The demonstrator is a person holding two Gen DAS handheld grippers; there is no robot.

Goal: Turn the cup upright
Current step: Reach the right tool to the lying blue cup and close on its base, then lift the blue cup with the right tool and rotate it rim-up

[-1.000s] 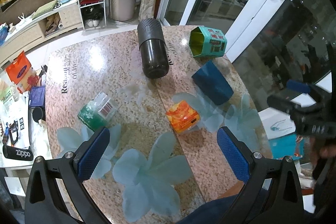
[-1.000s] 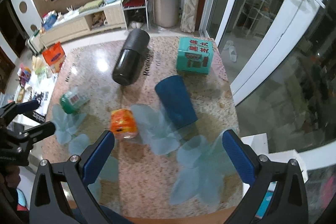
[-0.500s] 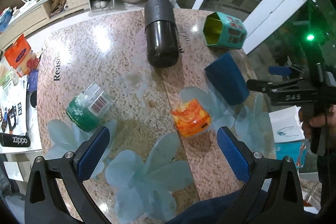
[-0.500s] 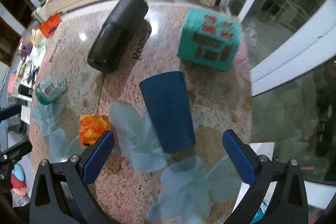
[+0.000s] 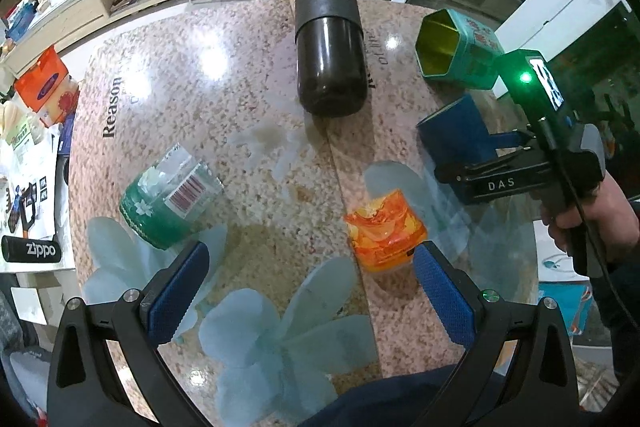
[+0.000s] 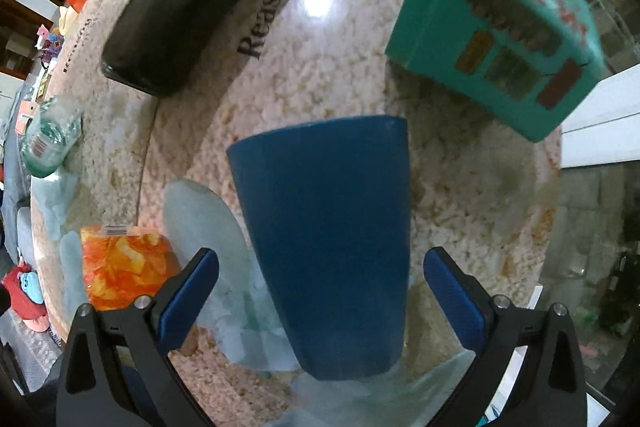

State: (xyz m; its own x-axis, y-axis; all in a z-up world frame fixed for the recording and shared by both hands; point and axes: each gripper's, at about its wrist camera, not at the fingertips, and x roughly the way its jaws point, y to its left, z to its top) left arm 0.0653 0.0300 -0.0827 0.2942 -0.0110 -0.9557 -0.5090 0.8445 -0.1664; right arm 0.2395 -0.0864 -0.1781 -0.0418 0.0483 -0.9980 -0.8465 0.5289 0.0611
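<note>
A dark blue cup point(image 6: 332, 227) lies on its side on the speckled table point(image 6: 280, 99), its narrow base toward my right gripper. My right gripper point(image 6: 320, 291) is open, one finger on each side of the cup's base end, apart from it. In the left wrist view the cup point(image 5: 456, 139) lies at the right, partly hidden by the right gripper's body point(image 5: 528, 175). My left gripper point(image 5: 308, 291) is open and empty above the near part of the table.
A black cylinder point(image 5: 328, 43) lies at the back of the table. A teal tin point(image 5: 456, 47) lies at the back right. An orange block point(image 5: 384, 231) and a green-labelled jar point(image 5: 168, 199) sit nearer. Shelves and clutter stand left of the table.
My right gripper has moved down and forward to straddle the blue cup, which now fills its view. My left gripper has lowered slightly toward the table.
</note>
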